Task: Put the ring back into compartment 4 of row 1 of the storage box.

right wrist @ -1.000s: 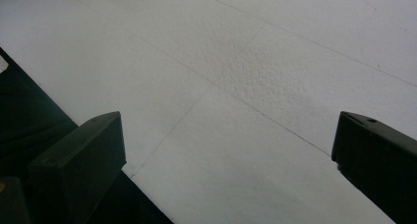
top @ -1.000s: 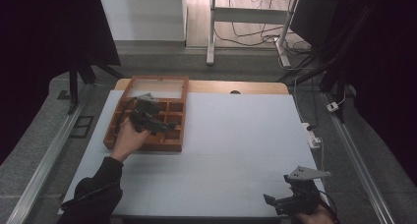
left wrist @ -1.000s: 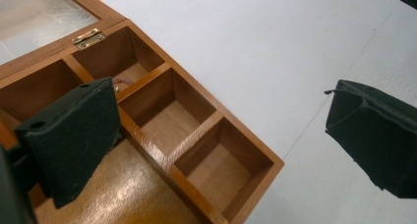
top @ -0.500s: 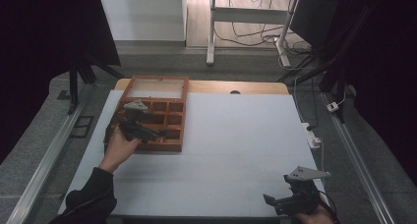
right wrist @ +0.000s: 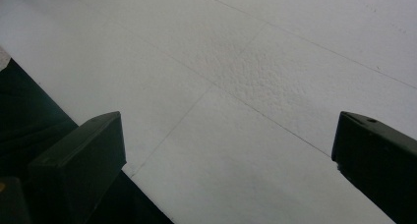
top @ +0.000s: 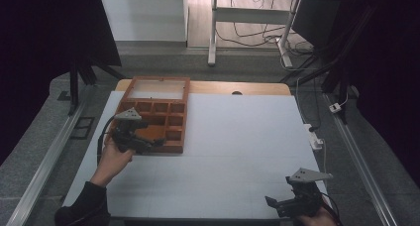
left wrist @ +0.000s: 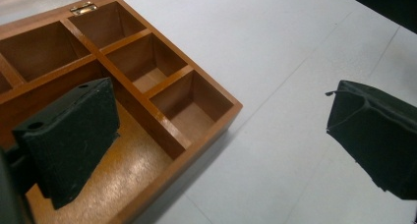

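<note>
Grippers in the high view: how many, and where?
2. Left gripper is over the wooden box at the table's left; right gripper hovers at the white table's near right corner. Both are open.

A lab — black curtains [top: 44, 47], aluminium rails [top: 47, 156], loose floor cables [top: 247, 35].

Layout: box far left, 2 grippers at opposite sides of the table.
We find the compartment box [top: 157, 118] on the table [top: 237, 137] at its far left, lid [top: 158, 89] lying open behind it. We log the left gripper [top: 148, 142] at the box's near edge, 1 jaw over the near compartment, 1 over the table. The right gripper [top: 282, 203] sits at the near right corner, well apart from the box.
</note>
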The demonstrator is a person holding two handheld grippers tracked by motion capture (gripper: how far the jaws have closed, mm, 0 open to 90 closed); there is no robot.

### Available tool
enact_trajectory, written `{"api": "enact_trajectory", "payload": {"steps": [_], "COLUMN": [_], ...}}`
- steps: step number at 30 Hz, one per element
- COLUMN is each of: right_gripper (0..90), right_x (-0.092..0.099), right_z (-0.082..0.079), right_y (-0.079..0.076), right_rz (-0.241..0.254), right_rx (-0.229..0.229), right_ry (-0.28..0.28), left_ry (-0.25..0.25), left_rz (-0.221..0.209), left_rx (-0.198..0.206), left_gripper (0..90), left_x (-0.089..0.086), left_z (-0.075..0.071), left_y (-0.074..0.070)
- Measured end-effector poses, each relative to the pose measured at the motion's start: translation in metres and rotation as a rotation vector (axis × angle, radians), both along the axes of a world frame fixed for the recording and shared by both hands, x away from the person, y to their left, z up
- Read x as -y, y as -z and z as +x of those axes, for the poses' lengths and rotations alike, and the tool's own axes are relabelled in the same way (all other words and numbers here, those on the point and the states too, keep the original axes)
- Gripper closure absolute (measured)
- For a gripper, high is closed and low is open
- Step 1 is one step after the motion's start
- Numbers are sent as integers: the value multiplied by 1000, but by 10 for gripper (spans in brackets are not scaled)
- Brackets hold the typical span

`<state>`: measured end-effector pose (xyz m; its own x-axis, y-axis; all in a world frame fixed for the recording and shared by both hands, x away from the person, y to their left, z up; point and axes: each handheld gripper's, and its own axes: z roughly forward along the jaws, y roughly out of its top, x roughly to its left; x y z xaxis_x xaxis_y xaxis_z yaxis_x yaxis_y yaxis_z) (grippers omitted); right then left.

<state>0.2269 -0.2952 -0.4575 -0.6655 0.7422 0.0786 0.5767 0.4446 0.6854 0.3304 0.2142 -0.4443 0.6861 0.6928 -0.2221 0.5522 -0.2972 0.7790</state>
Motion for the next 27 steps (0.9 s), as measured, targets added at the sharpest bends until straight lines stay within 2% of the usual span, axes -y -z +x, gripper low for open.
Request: {"api": "enact_trajectory", "payload": {"steps": [14, 27], "right_gripper": [0, 0], "right_x": [0, 0], "right_z": [0, 0], "right_y": [0, 0], "right_rz": [-7, -8], "right_rx": [1, 2], "right_ry": [-5, -5], "left_ry": [-23, -66], "left_rz": [-20, -40], "left_rx": [1, -5], "left_gripper": [1, 2], "left_x": [-15, -31], "left_z": [-30, -63], "left_y": [1, 3]}}
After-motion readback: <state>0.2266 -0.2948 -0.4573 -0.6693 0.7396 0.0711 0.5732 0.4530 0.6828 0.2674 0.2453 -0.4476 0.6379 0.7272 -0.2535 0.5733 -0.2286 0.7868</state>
